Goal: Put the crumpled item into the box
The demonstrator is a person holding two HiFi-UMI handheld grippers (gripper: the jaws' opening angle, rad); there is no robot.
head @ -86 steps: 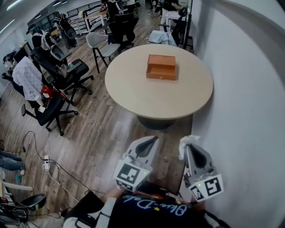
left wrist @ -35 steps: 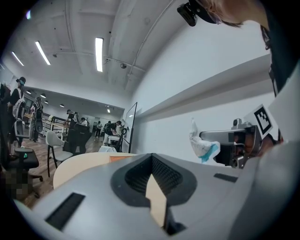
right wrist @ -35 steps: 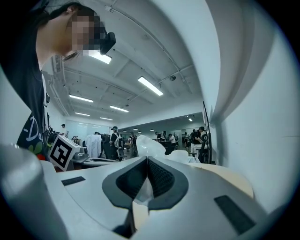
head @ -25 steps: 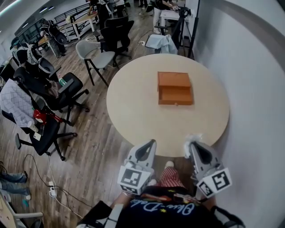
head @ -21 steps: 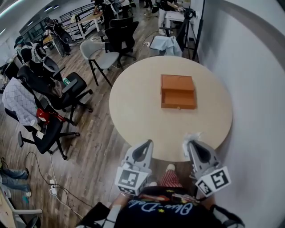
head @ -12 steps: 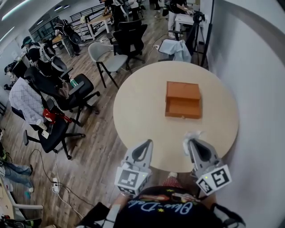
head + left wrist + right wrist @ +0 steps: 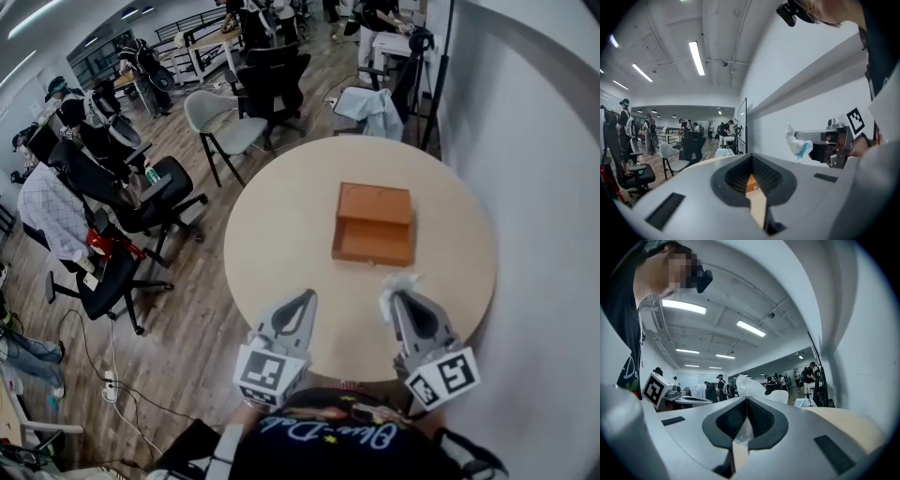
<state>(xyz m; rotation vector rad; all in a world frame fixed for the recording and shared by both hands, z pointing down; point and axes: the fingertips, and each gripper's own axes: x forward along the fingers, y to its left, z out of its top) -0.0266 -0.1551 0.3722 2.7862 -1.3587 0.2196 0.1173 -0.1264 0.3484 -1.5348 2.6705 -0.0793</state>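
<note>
- Over the near edge of the table (image 7: 281,234), we hold the right gripper (image 7: 398,298) level, its jaws pinching the crumpled item (image 7: 397,284) by its lower part, so the wad stands up above the tips and touches nothing else.
- We judge this to be a carrying pose: the item is aimed at the box (image 7: 375,223), which is just beyond it.
- The box sits right of the table's middle, toward the wall-side edge, and its open tray faces us, ready to receive.
- The left gripper (image 7: 302,302) rides alongside with its jaws pressed together on nothing. It is apart from the item, and we take it to be idle.
- The item looks white, thin and papery, creased into a loose peak. The left gripper view shows a pale blue patch low on it (image 7: 797,143).
</note>
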